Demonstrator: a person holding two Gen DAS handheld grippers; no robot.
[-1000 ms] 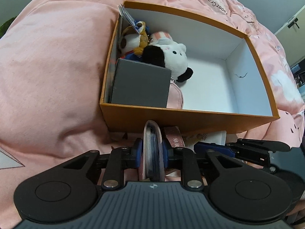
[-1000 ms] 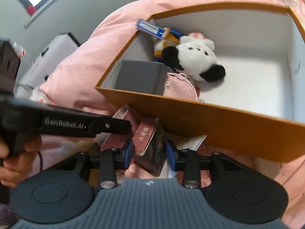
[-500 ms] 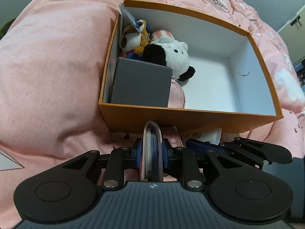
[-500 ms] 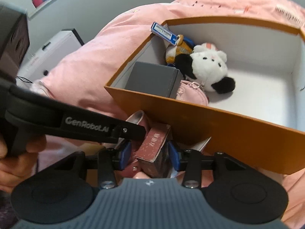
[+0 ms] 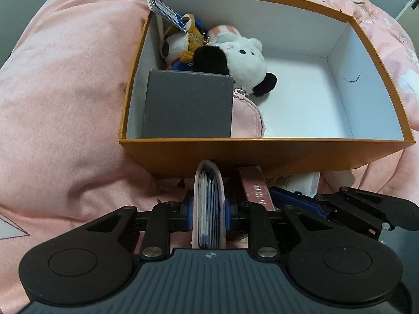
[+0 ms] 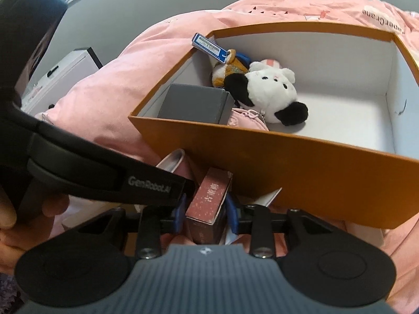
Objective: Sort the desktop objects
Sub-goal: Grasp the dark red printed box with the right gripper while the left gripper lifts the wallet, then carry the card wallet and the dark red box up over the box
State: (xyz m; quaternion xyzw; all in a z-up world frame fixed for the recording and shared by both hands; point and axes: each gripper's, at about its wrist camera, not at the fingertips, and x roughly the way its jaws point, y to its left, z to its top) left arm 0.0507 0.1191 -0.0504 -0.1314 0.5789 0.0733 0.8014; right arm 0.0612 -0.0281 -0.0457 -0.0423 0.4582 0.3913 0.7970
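My left gripper [image 5: 208, 206] is shut on a pink card holder [image 5: 208, 183] that stands on edge, its cards showing, just in front of the orange box [image 5: 262, 154]. Beside it on the right, a small pink carton [image 6: 209, 196] with printed characters sits between the fingers of my right gripper [image 6: 205, 209]. The right jaws are closing and their blue pads touch both sides of the carton. The same carton [image 5: 255, 185] shows in the left wrist view. The left gripper's black body [image 6: 104, 172] crosses the right wrist view.
The orange box [image 6: 288, 172] lies on a pink quilt [image 5: 65, 91]. It holds a grey box [image 5: 187, 107], a black-and-white plush [image 5: 235, 60], a tagged plush [image 5: 180, 41] and a pink pouch [image 5: 247, 120]; its right half is bare. White paper items [image 5: 309, 183] lie in front.
The right jaws widened a little, then narrowed onto the pink carton. Both grippers shifted slightly, so the orange box sits a bit differently in each view. The left grip is unchanged.
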